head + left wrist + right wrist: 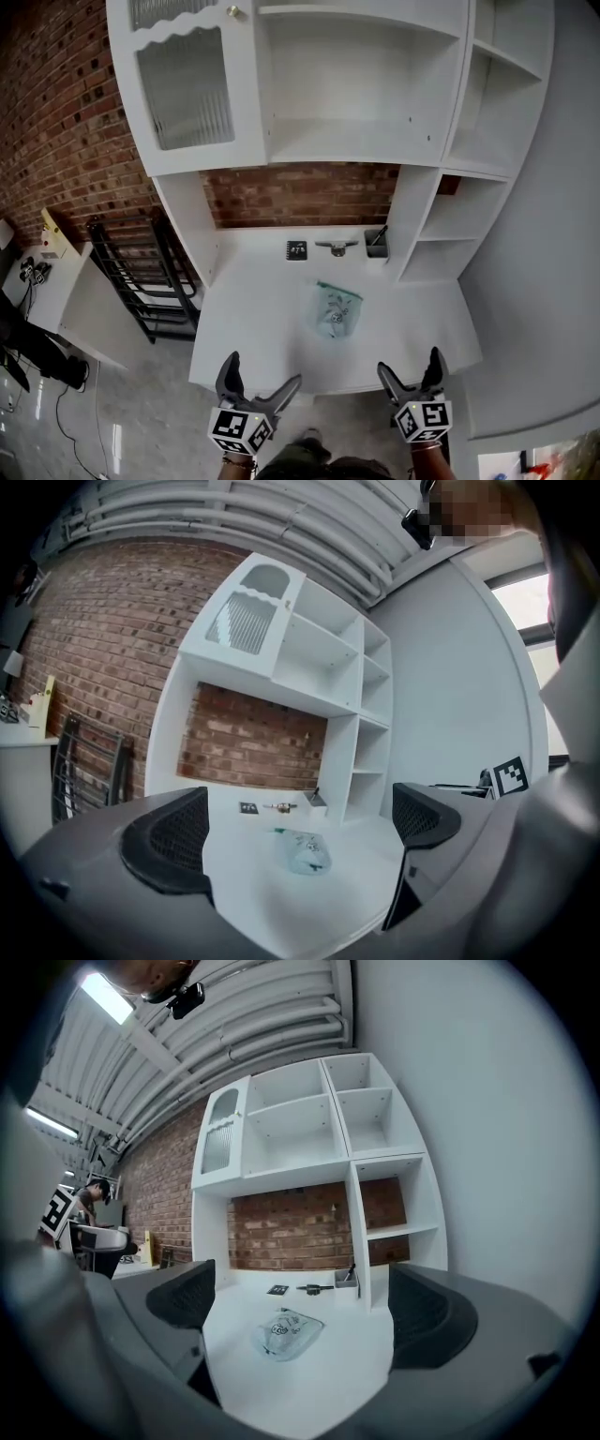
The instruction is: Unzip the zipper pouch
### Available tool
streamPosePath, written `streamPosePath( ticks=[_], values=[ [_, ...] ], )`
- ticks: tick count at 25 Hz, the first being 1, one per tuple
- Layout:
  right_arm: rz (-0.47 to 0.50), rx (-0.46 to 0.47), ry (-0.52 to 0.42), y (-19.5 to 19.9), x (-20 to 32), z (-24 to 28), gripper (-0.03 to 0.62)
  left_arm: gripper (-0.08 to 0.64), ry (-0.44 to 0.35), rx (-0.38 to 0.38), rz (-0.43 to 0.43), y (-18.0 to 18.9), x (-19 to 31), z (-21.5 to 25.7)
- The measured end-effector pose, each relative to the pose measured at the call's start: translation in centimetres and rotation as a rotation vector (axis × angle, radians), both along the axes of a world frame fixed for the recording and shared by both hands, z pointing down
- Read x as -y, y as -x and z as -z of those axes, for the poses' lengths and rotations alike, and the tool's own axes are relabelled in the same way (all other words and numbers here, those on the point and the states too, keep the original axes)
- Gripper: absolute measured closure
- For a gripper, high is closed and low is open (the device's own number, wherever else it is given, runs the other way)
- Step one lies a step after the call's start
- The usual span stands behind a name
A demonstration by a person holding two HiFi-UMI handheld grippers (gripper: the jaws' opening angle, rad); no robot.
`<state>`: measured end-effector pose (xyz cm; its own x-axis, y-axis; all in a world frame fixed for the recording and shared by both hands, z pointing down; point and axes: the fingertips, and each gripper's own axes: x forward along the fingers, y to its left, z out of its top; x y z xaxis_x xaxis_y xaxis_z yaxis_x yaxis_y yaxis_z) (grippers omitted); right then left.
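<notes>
Two-handed, hovering at near edge of surface point(248, 323), keeping left gripper point(264, 369) and right gripper point(409, 361) gaping wide, gripping nothing. Facing zipper pouch point(336, 310) lying flat mid-surface, well apart from both, seemingly with zipper edge toward back. Flanking it on either side, probably for pinning fabric with one and pulling slider with other. Not yet touching. Leaving alone back-row clutter: dark card point(296, 249), cup point(376, 246).

Pouch point(336, 310) — pale teal, seemingly patterned; desk point(258, 323) white.
</notes>
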<state>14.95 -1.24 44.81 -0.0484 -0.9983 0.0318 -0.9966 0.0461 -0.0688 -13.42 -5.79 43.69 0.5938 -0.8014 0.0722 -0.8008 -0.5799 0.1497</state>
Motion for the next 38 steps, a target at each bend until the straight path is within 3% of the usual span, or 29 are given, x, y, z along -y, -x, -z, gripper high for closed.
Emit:
streamPosePath(
  ticks=[13,17,20,23,29,34,38],
  values=[
    [0.023,0.005,0.073,-2.8,7.9,-2.4,0.026,-0.011,0.042,0.011,-0.035,-3.6,8.7,-2.0],
    [0.038,0.003,0.115,-3.7,10.8,-4.2,0.026,-0.011,0.075,0.027,-0.017,-5.2,11.3,-3.5],
    [0.069,0.012,0.164,-3.6,13.3,-6.3,0.026,-0.011,0.128,0.041,-0.051,-7.1,13.0,-5.5],
    [0.116,0.049,0.245,-3.1,16.0,-9.3,0.028,-0.011,0.218,0.037,-0.129,-9.7,14.8,-8.4],
    [0.19,0.146,0.457,-1.8,20.7,-14.8,0.037,-0.009,0.42,0.039,-0.2,-13.4,18.8,-13.9],
    [0.244,0.178,0.65,-0.7,23.9,-19.0,0.096,-0.008,0.652,0.093,-0.266,-15.9,21.6,-19.0],
    [0.244,0.321,0.82,-0.1,25.7,-21.5,0.159,0.024,0.801,0.113,-0.291,-17.1,23.4,-21.8]
  ],
)
